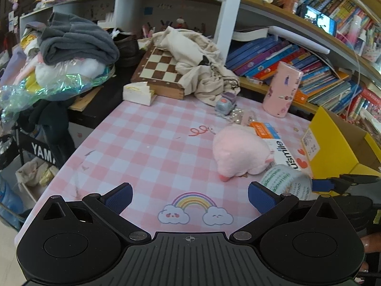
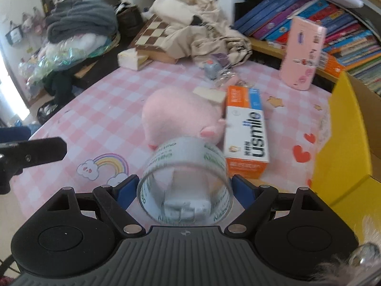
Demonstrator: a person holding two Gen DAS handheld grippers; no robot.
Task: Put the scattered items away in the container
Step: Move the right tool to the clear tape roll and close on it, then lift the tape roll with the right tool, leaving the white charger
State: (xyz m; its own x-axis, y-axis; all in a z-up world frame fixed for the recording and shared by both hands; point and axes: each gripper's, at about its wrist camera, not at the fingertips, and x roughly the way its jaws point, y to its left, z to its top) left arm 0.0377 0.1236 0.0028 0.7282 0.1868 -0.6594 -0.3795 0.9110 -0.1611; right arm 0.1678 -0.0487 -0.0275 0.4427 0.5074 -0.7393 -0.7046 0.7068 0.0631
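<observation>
**Tape roll clamped in the right tongs, yellow box at the frame's right edge**

The right tongs (image 2: 185, 189) are closed on a roll of clear tape (image 2: 184, 178), one blue pad pressed against each side of its rim, so the roll sits with its open core facing the camera. Held across its width this way, the roll cannot slip forward out of the pads. It appears lifted just above the counter (image 2: 100, 109), low in the centre of the right wrist view. The tape is transparent with green printing around its band; the pink checks behind show through it. The left tongs (image 1: 190, 196) stand wide apart and hold nothing, hovering over the rainbow print at the bottom of the left wrist view. The yellow box (image 2: 343, 143), presumably the container, stands open at the right edge, near the held roll. A pink plush toy (image 2: 181, 116) and an orange-and-white carton (image 2: 247, 131) lie side by side on the counter, mid-frame, outside the box. A pink case (image 2: 302, 54) stands upright in the upper right.
</observation>
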